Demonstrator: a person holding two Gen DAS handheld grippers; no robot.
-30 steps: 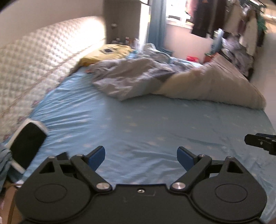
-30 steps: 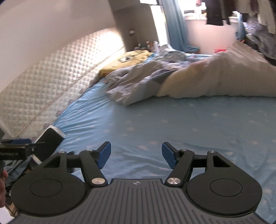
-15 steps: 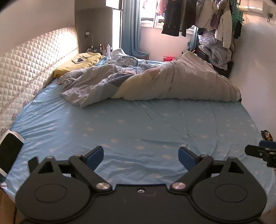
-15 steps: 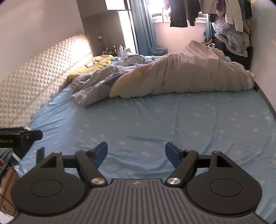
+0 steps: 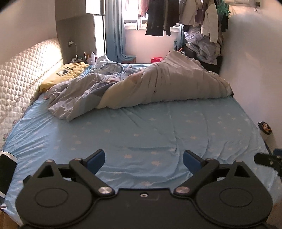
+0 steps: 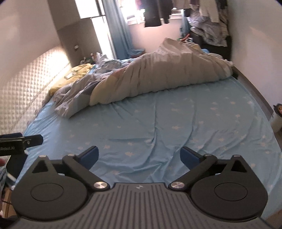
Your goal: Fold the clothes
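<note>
Both spread wide, gripping nothing: left gripper [image 5: 144, 159], right gripper [image 6: 139, 155]; clothes [image 5: 204, 40] heaped far ahead to the right beyond duvet [image 5: 158, 88], nearer the right; sheet [image 5: 141, 132] between

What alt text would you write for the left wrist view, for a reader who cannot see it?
The left gripper is open and empty above a light blue bed sheet with a pale star print. A rumpled grey duvet lies heaped across the far half of the bed, with a yellow pillow beside the quilted headboard. Clothes hang by the window behind.
</note>
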